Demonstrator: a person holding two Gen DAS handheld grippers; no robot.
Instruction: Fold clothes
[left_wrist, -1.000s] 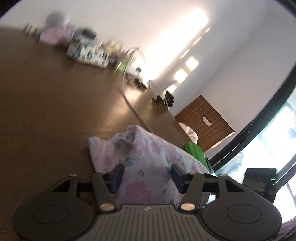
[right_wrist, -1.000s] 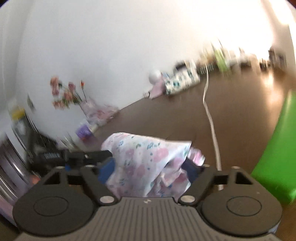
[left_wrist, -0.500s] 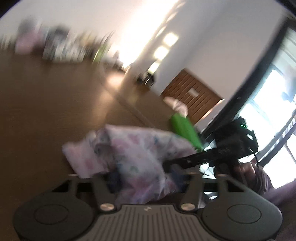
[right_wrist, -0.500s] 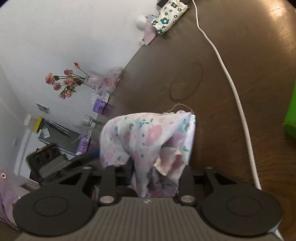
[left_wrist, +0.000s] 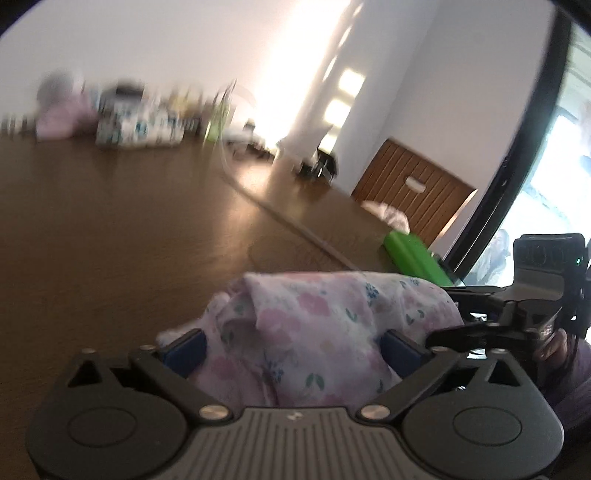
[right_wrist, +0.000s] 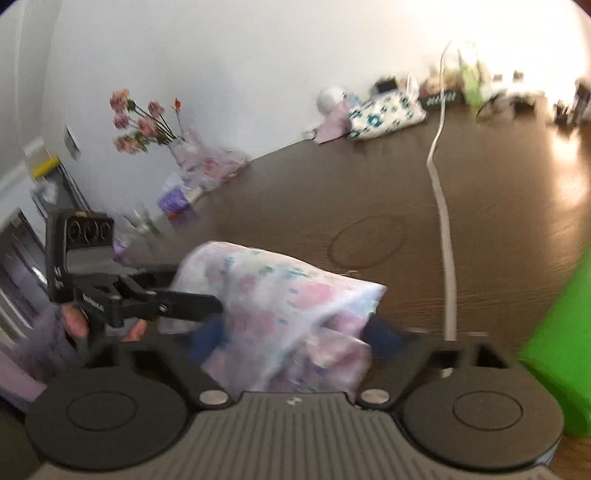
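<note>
Left wrist view shows the left gripper (left_wrist: 291, 345) with its fingers spread wider than a second ago, loosely flanking the floral garment (left_wrist: 317, 328). The right gripper (right_wrist: 295, 334) has just been closing; its fingers bracket the same bunched cloth, though blur hides whether they pinch it. Likely a hand-over of grip mid-fold. The garment sits on the dark wooden bench (left_wrist: 110, 229), a white cable (right_wrist: 443, 221) running across, flowers (right_wrist: 140, 125) by the wall.
</note>
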